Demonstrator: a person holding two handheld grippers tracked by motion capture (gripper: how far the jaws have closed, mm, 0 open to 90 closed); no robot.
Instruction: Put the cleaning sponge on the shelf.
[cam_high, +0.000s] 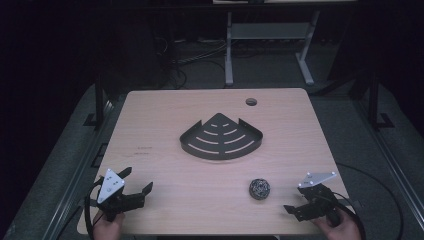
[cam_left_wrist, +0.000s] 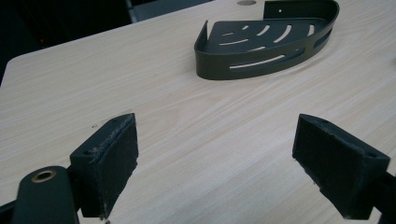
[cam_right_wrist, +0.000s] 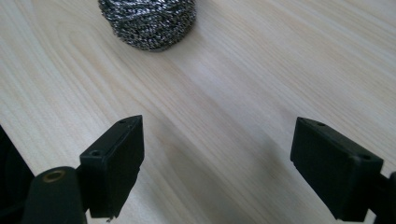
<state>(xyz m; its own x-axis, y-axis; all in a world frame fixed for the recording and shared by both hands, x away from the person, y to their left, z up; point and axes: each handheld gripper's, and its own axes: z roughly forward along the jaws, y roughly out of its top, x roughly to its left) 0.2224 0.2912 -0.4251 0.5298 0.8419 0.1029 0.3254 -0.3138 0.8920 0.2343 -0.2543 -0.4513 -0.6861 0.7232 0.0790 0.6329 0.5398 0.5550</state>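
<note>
dark floor and the legs of a white desk frame (cam_high: 265, 45) sit beyond the far edge of my work surface, a pale wood-grain table (cam_high: 165, 115) with a round cable hole (cam_high: 251, 102) near its far edge, at about 1 o'clock from the middle.

a black metal corner shower caddy (cam_high: 221, 137) lies near the table's centre, its floor cut with curved slots, its curved front wall facing me and its pointed corner aimed at 12 o'clock. in the left gripper view i see the same caddy (cam_left_wrist: 266, 39) well ahead of the jaws, toward 1 o'clock, resting flat on the wood.

a steel wool scouring ball (cam_high: 259, 188) sits at roughly 5 o'clock from the caddy, well apart from it. in the right gripper view the ball (cam_right_wrist: 147, 21) is just ahead of the jaws, toward 11 o'clock, touching neither of them.

my left gripper (cam_high: 136, 183) is at the near left corner, around 7 o'clock, held by a hand (cam_high: 107, 226) at the table edge; its jaws stand wide apart over bare wood.

my right gripper (cam_high: 304, 202) is at the near right, around 5 o'clock, gripped by the other hand (cam_high: 342, 227), near the ball; its jaws are also spread wide with only tabletop between them.
</note>
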